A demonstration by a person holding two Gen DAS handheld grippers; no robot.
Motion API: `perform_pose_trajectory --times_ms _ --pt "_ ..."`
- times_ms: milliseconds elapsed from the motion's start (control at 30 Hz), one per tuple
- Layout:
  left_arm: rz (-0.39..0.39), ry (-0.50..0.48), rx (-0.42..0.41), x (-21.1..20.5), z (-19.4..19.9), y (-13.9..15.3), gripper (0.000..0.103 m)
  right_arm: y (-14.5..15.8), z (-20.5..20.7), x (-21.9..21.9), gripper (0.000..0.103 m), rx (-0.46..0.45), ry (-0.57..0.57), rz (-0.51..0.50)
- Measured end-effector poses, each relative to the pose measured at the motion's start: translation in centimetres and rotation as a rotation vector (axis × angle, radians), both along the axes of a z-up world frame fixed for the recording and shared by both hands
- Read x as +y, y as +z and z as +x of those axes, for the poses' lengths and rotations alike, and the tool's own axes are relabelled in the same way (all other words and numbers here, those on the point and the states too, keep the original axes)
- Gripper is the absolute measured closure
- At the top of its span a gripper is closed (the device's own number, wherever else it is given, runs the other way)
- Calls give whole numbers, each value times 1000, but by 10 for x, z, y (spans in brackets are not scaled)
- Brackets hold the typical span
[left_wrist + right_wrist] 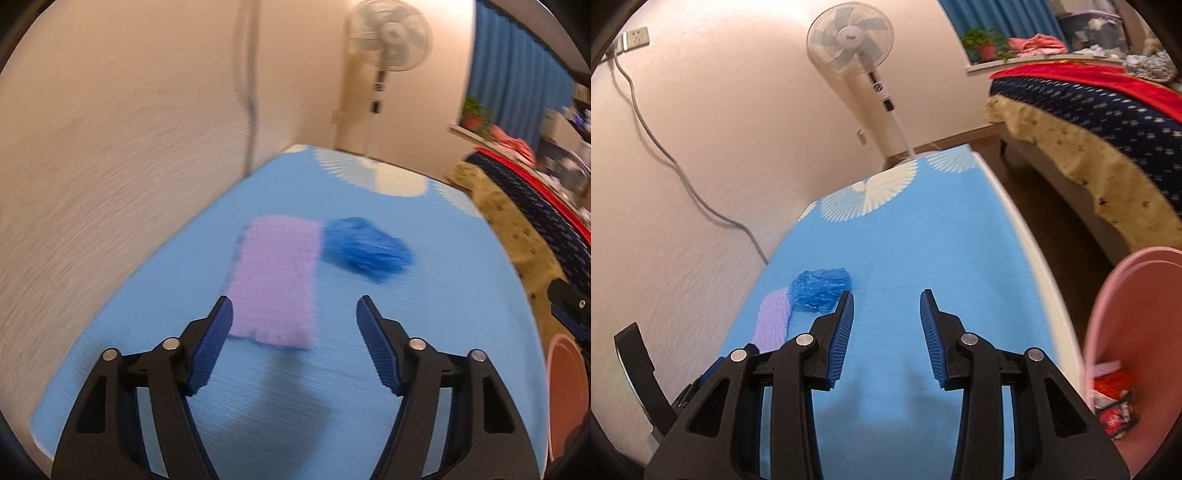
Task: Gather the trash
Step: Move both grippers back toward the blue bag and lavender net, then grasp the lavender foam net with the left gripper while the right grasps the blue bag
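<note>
Blue table [923,258], purple foam net [275,284] touching crumpled blue bag [364,247], both grippers agape, empty

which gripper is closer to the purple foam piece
Left. The left gripper hangs open right at the purple foam piece, its near edge between the fingers. The right gripper is open over bare table, off to the foam's right.
</note>
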State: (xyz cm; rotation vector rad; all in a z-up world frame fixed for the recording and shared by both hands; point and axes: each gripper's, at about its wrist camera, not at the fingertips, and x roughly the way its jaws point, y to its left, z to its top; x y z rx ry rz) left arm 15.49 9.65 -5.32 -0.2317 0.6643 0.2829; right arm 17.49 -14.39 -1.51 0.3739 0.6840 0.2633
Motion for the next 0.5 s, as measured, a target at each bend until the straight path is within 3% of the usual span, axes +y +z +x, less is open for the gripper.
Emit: perform_pose_trajectory --times_ms 400,500 --pt "-48 115 87 38 16 -17 39 -34 68 72 64 67 156 -64" --pt "-56 116 115 40 19 -23 42 -38 84 86 58 79 188 -85"
